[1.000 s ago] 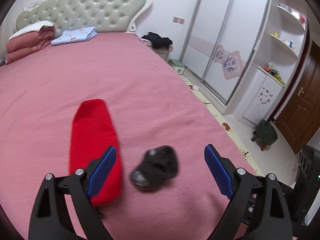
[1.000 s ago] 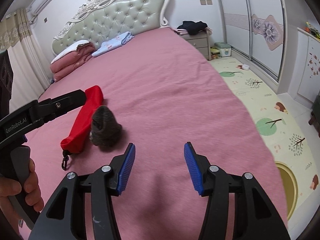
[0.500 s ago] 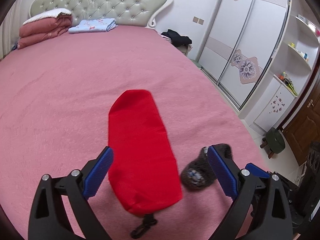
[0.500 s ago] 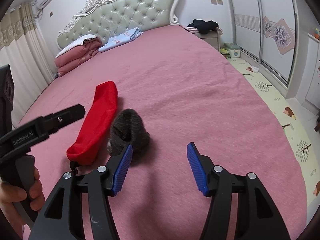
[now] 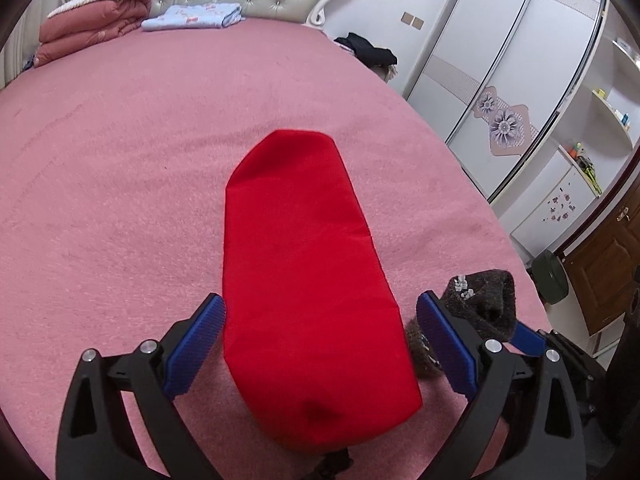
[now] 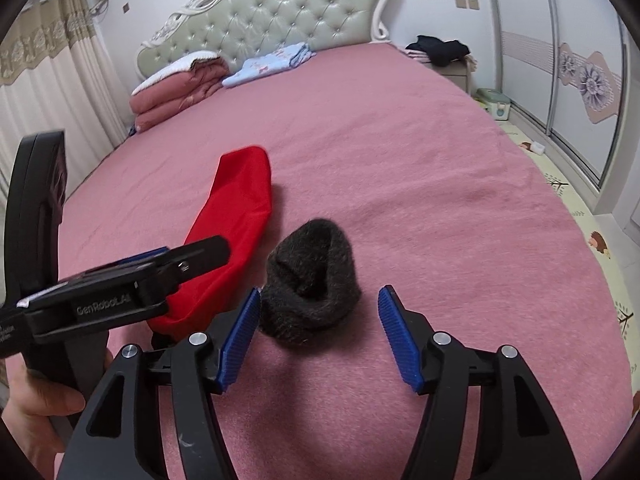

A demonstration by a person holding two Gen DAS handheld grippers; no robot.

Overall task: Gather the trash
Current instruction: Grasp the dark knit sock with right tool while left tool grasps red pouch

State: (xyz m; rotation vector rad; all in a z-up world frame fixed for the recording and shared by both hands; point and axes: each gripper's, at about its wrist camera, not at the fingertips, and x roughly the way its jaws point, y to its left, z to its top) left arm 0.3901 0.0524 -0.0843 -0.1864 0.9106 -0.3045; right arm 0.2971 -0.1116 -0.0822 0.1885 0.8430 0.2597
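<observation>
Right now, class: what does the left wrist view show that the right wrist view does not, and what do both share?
Only the left wrist view: a brown door, a green stool and corner shelves. Only the right wrist view: curtains, a hand holding the left gripper, and a play mat. Both: the red bag, the dark sock, the pink bed and the open jaws.

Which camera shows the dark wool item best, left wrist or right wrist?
The right wrist view: the dark wool item lies whole on the bed, just ahead of the open right gripper. In the left wrist view it is partly hidden behind that gripper's right finger.
</observation>
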